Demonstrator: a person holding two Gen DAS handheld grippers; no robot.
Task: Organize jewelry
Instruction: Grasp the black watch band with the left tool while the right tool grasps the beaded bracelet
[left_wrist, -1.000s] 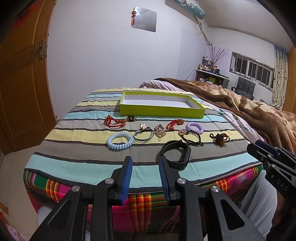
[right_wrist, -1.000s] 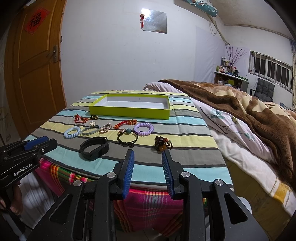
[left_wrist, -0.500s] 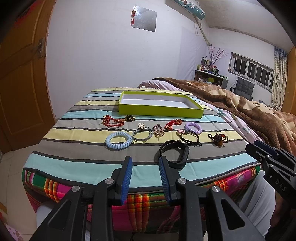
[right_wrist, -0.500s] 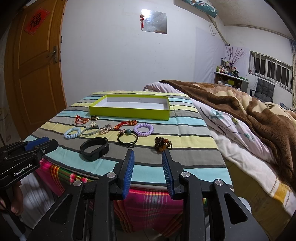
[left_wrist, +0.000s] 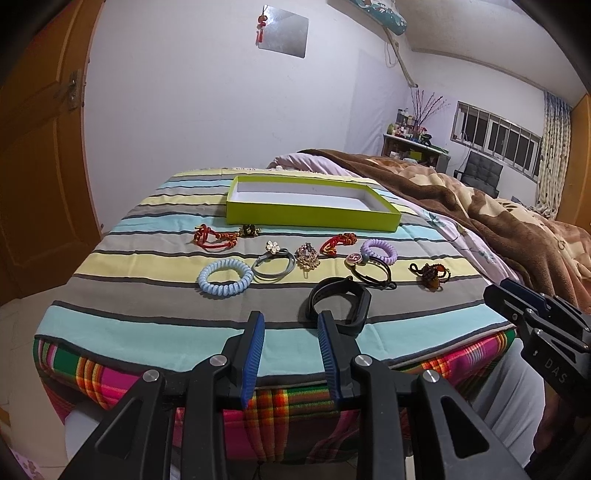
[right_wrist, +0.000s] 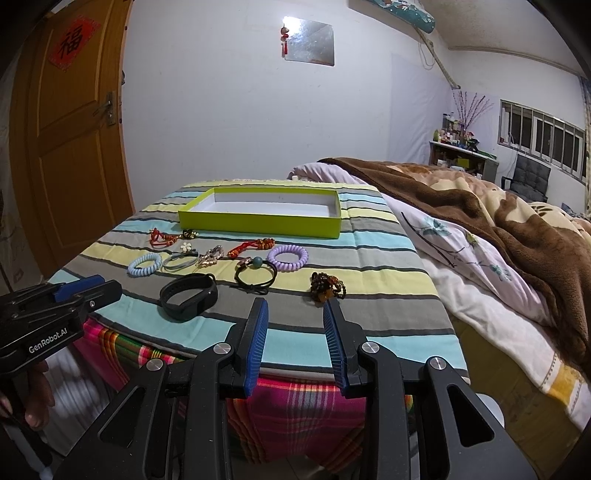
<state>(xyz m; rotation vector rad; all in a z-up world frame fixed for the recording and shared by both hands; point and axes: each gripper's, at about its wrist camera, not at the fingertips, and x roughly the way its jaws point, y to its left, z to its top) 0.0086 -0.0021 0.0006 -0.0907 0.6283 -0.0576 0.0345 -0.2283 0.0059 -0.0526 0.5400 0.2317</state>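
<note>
An empty lime-green tray (left_wrist: 310, 218) (right_wrist: 258, 223) sits at the back of the striped table. In front of it lie several pieces: a red cord bracelet (left_wrist: 212, 236), a light blue coil band (left_wrist: 225, 276), a grey flower hair tie (left_wrist: 274, 260), a rhinestone brooch (left_wrist: 307, 256), a purple coil band (left_wrist: 379, 250) (right_wrist: 287, 256), a black hair tie (right_wrist: 255, 275), a brown beaded piece (left_wrist: 430, 275) (right_wrist: 327, 285) and a black wristband (left_wrist: 340, 304) (right_wrist: 188, 301). My left gripper (left_wrist: 291, 319) and right gripper (right_wrist: 295, 308) are open and empty at the table's near edge.
A striped cloth (left_wrist: 155, 317) covers the table over a plaid underlayer. A bed with a brown blanket (right_wrist: 498, 206) lies to the right. A wooden door (right_wrist: 70, 140) stands at the left.
Both grippers have drawn back and lowered slightly from the table. Nothing on the table has moved.
</note>
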